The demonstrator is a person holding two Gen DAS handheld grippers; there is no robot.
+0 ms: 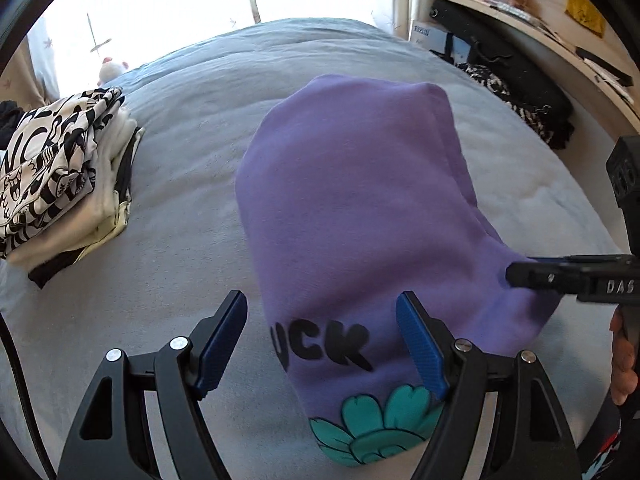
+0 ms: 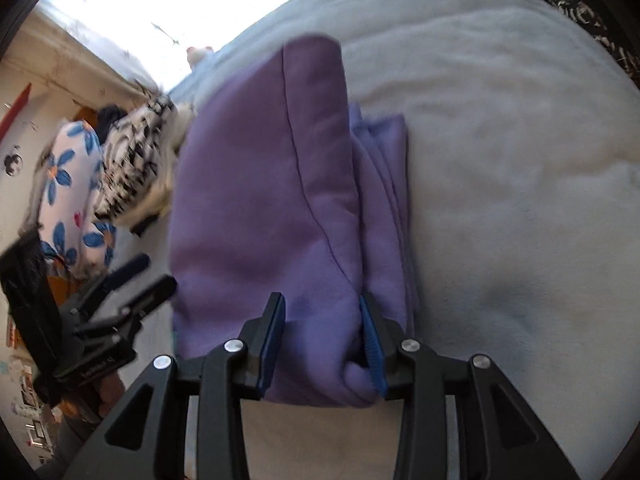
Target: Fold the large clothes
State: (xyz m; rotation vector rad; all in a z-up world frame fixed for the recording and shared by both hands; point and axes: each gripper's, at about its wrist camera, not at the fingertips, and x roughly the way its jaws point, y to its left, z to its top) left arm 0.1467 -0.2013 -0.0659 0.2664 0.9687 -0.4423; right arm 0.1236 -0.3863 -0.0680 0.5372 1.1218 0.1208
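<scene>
Mid-bed (image 1: 180, 168), purple hoodie (image 1: 352, 200) lies folded in a thick bundle. Left claw (image 1: 322, 344) gapes wide, empty. Right claw (image 2: 324, 344) straddles the near fold, pads look slack. Soft, bulky, floppy fleece: pinch all layers at folded edge.

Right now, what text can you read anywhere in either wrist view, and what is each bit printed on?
"UCK": black letters on the purple sweatshirt; anything before them is hidden by the fold.
"DAS": white letters on the right gripper, cut off at the frame edge.
Blue box by the shelf: print too small to read.
Left gripper body in the right wrist view: white lettering, too blurred to read.
Black-and-white printed top: pattern lettering, not legible.
</scene>
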